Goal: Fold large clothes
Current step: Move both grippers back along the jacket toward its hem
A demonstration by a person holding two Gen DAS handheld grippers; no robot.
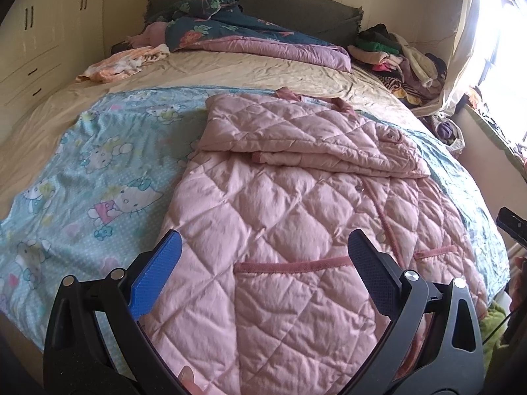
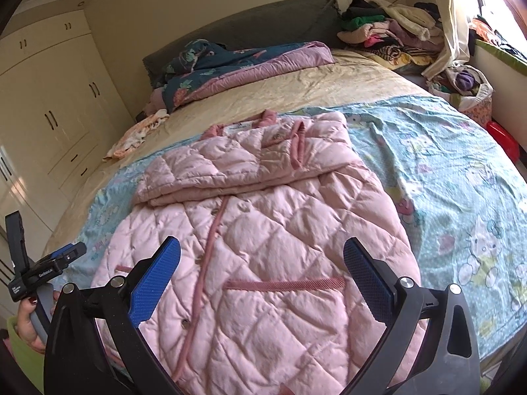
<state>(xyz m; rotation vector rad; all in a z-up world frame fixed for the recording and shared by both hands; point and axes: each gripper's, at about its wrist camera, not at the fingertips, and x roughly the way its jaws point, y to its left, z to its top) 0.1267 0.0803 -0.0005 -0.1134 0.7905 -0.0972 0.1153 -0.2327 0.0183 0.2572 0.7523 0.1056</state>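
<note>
**Pink coat half folded on the bed**

Pink coat (image 1: 280, 230) lies flat on the blue cat blanket (image 1: 98, 171), and we use that blanket as our marker. The coat sits in the middle of the blanket, with its bottom edge at the near side, close to us. Its sleeves (image 1: 296, 131) are folded across the chest, near the far edge of the blanket. Beyond the blanket we see the flowery quilt (image 1: 230, 33), and off past its far right corner a heap of clothes (image 1: 395, 56)

We hold our left gripper (image 1: 263, 273) over the near end of the coat. Its two blue fingers (image 1: 154, 276) are wide apart and hold nothing. Our right gripper (image 2: 262, 276) hangs over the same end, fingers wide apart too, with nothing between them

We think the next job is to pick up the bottom edge and fold it up toward the collar (image 2: 263, 121)

What could go wrong? The coat is puffy and slippery, so we may pinch only the top layer and the back layer stays behind. If one side lifts higher than the other, the fold goes crooked. The sleeves could slide off if we tug too fast. We might also grab the blanket by mistake and drag it along
</note>
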